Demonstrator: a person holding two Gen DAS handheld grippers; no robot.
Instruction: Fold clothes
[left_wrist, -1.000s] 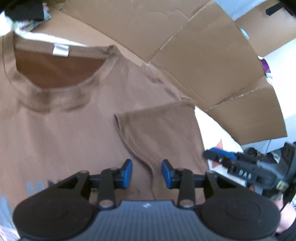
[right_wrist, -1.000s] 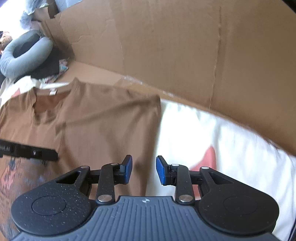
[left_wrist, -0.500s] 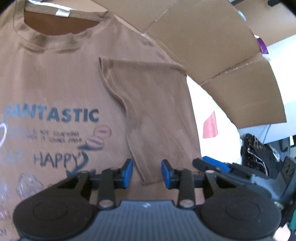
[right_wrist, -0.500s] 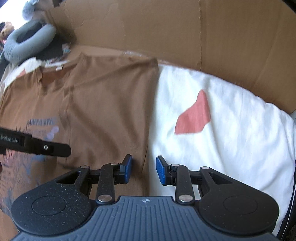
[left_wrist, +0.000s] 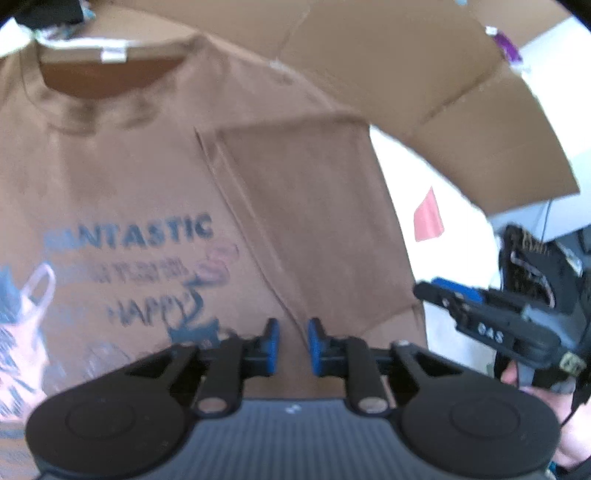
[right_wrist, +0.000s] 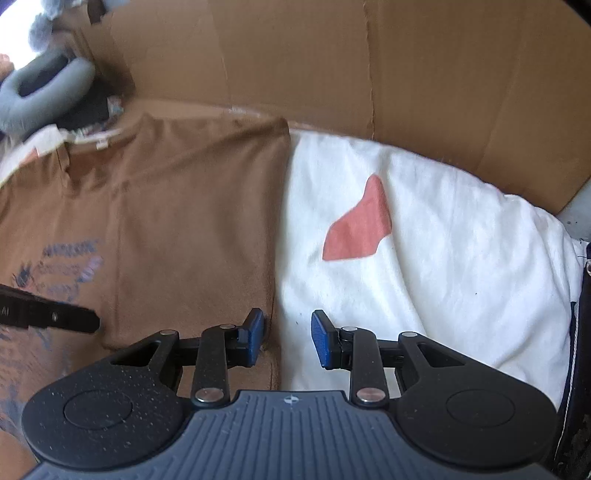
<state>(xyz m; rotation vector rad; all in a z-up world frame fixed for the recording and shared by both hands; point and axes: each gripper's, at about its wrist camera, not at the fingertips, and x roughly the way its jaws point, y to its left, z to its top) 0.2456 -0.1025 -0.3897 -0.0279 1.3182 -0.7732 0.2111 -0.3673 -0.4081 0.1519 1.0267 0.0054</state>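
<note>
A brown T-shirt (left_wrist: 122, 184) with blue "FANTASTIC HAPPY" print lies flat on a white sheet (right_wrist: 424, 229), collar away from me. Its right side (left_wrist: 317, 221) is folded inward over the front. My left gripper (left_wrist: 291, 347) is open and empty, low over the folded flap's lower edge. My right gripper (right_wrist: 286, 338) is open and empty, astride the shirt's right folded edge (right_wrist: 275, 258); it also shows in the left wrist view (left_wrist: 491, 328). The left gripper's finger shows in the right wrist view (right_wrist: 55, 317).
Cardboard walls (right_wrist: 406, 74) stand behind and to the right of the sheet. A red patch (right_wrist: 358, 229) marks the sheet. A grey neck pillow (right_wrist: 40, 85) lies at the far left. Dark clutter (left_wrist: 535, 266) sits off the sheet's right side.
Both grippers have drawn back toward the shirt's lower part, so more of the print and sheet shows. The right gripper's jaws have opened wider.
</note>
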